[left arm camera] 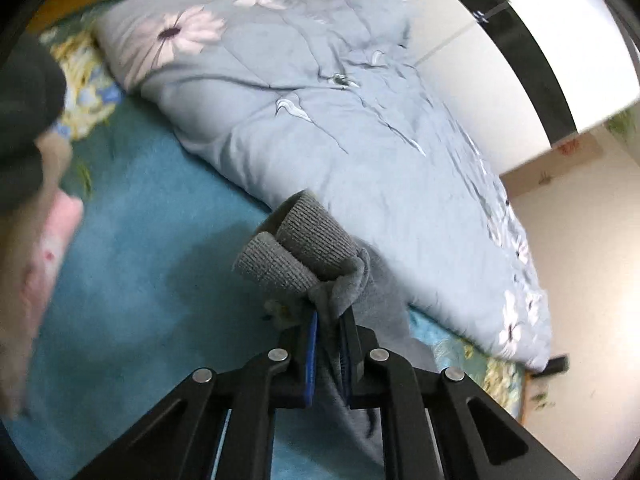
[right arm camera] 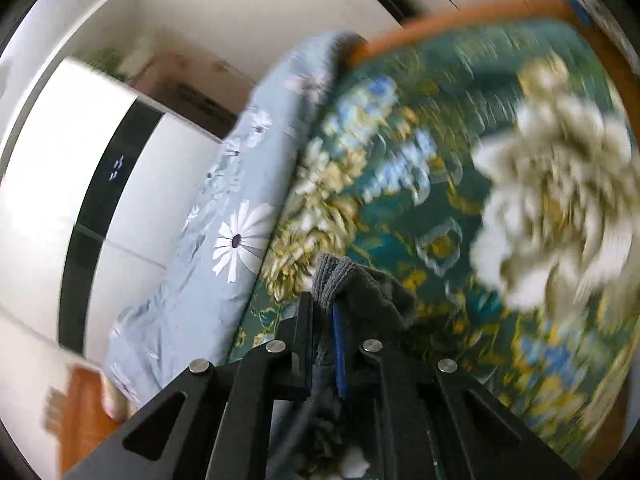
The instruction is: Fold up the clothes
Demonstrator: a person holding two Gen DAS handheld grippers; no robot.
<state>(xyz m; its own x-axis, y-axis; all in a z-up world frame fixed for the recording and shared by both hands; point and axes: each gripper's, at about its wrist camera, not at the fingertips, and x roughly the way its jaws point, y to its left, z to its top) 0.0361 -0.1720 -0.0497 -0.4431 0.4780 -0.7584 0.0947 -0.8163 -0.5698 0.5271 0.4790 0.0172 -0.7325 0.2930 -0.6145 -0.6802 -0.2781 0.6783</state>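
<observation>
Bed: teal floral sheet (right arm camera: pixel 460 184), heavily motion-blurred in right wrist view; plainer teal stretch (left arm camera: pixel 152 264) in left wrist view. Orange wooden frame (right arm camera: pixel 472 16) along far edge of sheet.

Pale blue duvet (left arm camera: pixel 320 120) with daisy print, bunched lengthwise along one side of bed, lying on sheet; same duvet (right arm camera: pixel 224 208) seen edge-on in right wrist view, between sheet and white wardrobe (right arm camera: pixel 52 184) with dark vertical strip.

Blurred pink-and-grey cloth (left arm camera: pixel 44 256) at left edge of left wrist view, under a dark shape; identity not resolvable.

Grey garment (left arm camera: pixel 340 280): knit, with ribbed cuffs. Held above bed, near duvet edge, body hanging down past the tool toward sheet. Two ribbed cuff ends stick up together past fingertips in left wrist view. Ribbed end (right arm camera: pixel 332 280) likewise protrudes above fingertips in right wrist view, darker fabric bunched just beside it.

Left gripper (left arm camera: pixel 330 336): jaws drawn nearly together, clamped on bunched grey fabric below cuffs; blue pads pressing cloth from both sides.

Right gripper (right arm camera: pixel 324 324): jaws close together, pinching grey garment between black finger and blue pad.
</observation>
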